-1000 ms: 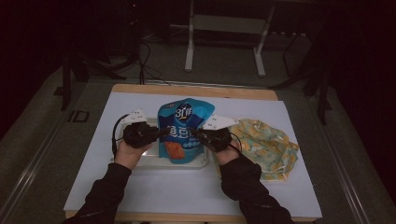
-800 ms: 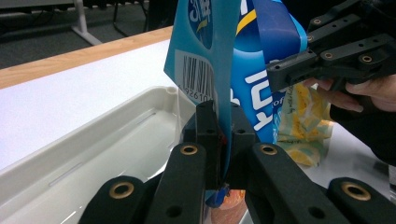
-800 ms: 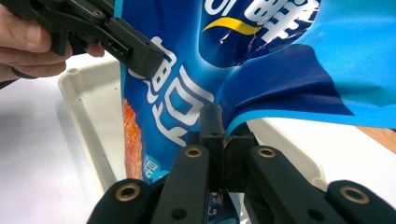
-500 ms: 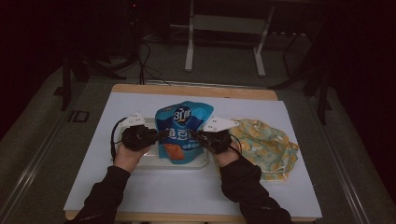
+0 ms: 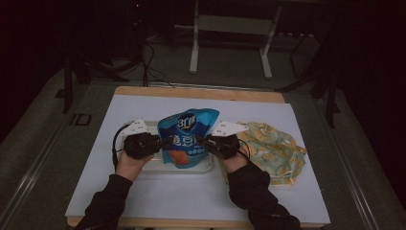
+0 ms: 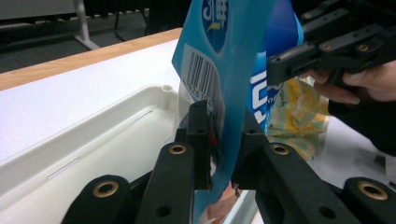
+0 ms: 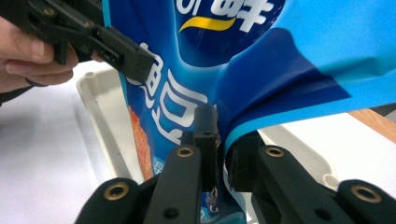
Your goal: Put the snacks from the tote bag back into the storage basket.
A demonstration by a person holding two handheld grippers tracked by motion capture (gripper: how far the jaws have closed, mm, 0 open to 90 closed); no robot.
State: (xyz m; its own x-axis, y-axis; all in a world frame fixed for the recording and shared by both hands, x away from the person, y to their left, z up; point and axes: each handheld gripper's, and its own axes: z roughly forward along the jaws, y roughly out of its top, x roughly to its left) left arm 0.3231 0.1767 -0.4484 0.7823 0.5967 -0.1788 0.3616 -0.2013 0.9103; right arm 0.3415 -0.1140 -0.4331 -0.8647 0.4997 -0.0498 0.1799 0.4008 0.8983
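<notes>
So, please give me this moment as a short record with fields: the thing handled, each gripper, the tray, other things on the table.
thing handled: blue snack bag, upright over the tray
left gripper: jaws at the bag's edge, one on each side, just opening; a narrow gap shows beside the film
right gripper: jaws at the bag's opposite edge, just opening, the film between them
tray: white plastic tray under the bag
other things: yellow patterned bag lying flat to the right of the tray
surface: white sheet on a wooden table
</notes>
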